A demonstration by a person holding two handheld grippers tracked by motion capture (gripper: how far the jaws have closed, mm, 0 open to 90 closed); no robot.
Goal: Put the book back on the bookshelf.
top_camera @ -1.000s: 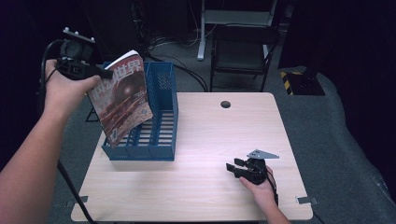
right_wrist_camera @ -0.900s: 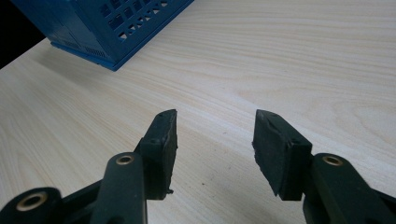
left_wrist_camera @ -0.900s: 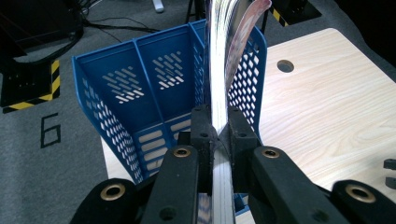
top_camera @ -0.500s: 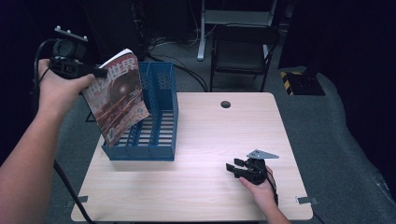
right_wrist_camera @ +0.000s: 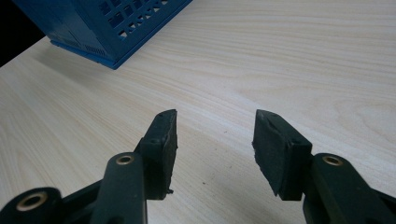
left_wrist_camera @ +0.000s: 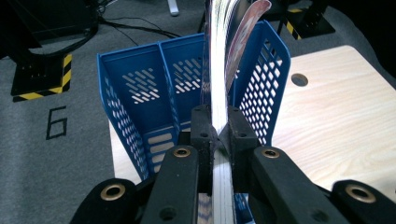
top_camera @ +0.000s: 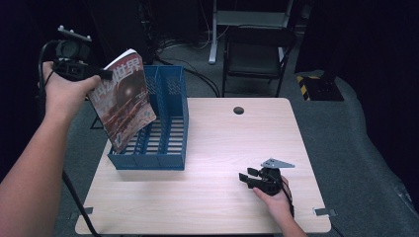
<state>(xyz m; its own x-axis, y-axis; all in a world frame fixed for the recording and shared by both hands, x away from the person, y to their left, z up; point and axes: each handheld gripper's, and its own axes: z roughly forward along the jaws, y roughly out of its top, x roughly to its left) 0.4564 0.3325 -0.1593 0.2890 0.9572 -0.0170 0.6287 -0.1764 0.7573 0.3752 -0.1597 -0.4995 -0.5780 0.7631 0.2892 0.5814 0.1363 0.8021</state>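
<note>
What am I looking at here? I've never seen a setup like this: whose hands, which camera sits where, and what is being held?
A person sits at a wooden table and holds a hand-operated two-jaw gripper in each hand; there is no robot arm. The high view comes from a fixed camera above the person, whose forearms enter from the bottom. The other two pictures come from small cameras riding on the grippers, looking along their black jaws.

On the table stands a blue file rack with perforated walls and dividers. The left gripper is clamped on the edge of a magazine, held tilted in the air with its lower corner down at the rack's left side. The right gripper rests low over bare tabletop, jaws apart, nothing between them.
</note>
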